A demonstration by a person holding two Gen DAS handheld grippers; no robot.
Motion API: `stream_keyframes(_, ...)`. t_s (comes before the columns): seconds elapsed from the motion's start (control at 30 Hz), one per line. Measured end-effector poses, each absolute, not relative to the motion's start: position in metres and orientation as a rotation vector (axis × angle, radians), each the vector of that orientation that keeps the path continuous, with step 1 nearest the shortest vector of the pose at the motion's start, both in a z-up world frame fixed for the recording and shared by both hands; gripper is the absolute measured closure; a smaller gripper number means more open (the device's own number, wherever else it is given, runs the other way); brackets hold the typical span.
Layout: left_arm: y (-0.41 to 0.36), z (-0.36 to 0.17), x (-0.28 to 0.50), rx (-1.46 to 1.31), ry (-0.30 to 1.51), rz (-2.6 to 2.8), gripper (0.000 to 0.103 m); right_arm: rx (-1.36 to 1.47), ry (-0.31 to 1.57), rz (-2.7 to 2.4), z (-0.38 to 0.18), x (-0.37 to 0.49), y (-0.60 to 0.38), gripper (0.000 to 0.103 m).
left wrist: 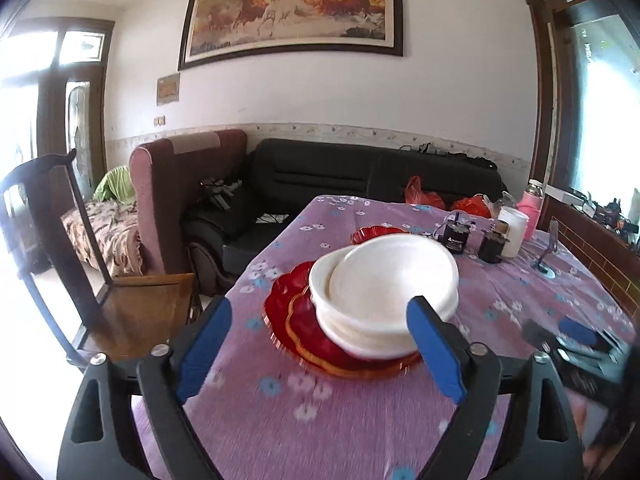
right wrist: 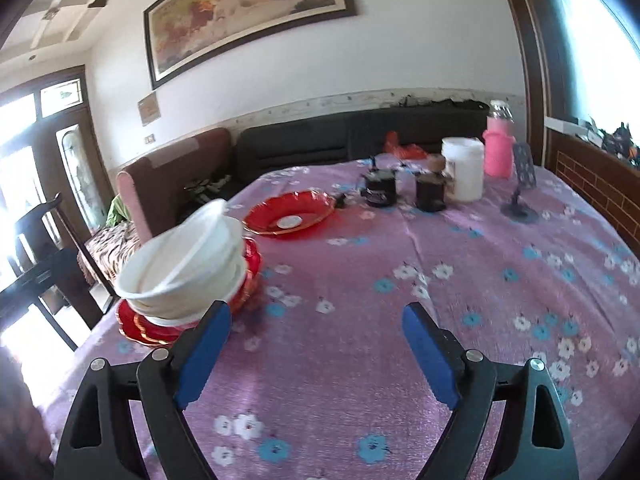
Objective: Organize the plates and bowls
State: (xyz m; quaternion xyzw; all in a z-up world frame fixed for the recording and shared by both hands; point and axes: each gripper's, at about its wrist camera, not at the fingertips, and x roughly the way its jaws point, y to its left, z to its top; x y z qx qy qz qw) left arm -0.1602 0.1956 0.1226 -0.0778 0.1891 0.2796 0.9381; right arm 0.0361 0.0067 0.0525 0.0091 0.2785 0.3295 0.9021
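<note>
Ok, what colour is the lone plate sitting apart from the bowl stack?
Translucent red scalloped plate with a gold rim and pale centre; clearest in the right wrist view.

home living room: sofa (left wrist: 376,176), framed painting (left wrist: 292,12)

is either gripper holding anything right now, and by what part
Nothing is held. The left gripper is open, its fingers either side of the stacked white bowls, not clamped on them. The right gripper is open over bare tablecloth.
</note>
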Motion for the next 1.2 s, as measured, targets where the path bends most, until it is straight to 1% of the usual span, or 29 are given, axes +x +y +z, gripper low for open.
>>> stream_keyframes(0.07,0.191,0.118,-0.171,-0.166,0.386,0.561,0.001,0.018,0.591,0.690,0.049,0.037,0.007,0.012)
stream_keyframes(0.1,0.191,0.115,-0.173,-0.168,0.395,0.551,0.000,0.016,0.588,0.695,0.048,0.037,0.007,0.012)
stream_keyframes(0.3,0.179,0.103,-0.175,-0.178,0.549,0.525,0.000,-0.049,0.538,0.676,0.047,0.026,0.009,0.012)
stream_keyframes(0.4,0.175,0.108,-0.190,-0.163,0.530,0.555,0.000,-0.066,0.541,0.683,0.045,0.024,0.013,0.012)
stream_keyframes(0.53,0.172,0.112,-0.198,-0.099,0.579,0.613,0.000,-0.103,0.561,0.686,0.040,0.025,0.020,0.012)
stream_keyframes(0.6,0.172,0.113,-0.202,-0.064,0.576,0.649,0.000,-0.107,0.557,0.691,0.040,0.023,0.021,0.012)
stream_keyframes(0.7,0.174,0.115,-0.208,-0.088,0.573,0.674,0.000,-0.103,0.529,0.692,0.044,0.019,0.017,0.012)
stream_keyframes(0.77,0.171,0.117,-0.212,-0.093,0.565,0.678,0.000,-0.092,0.514,0.693,0.047,0.017,0.013,0.009)
stream_keyframes(1.0,0.154,0.129,-0.212,-0.062,0.560,0.686,0.000,-0.079,0.488,0.715,0.052,0.009,0.005,0.008)
stream_keyframes(1.2,0.132,0.136,-0.207,0.037,0.539,0.754,0.000,-0.051,0.482,0.719,0.056,0.009,-0.005,0.007)
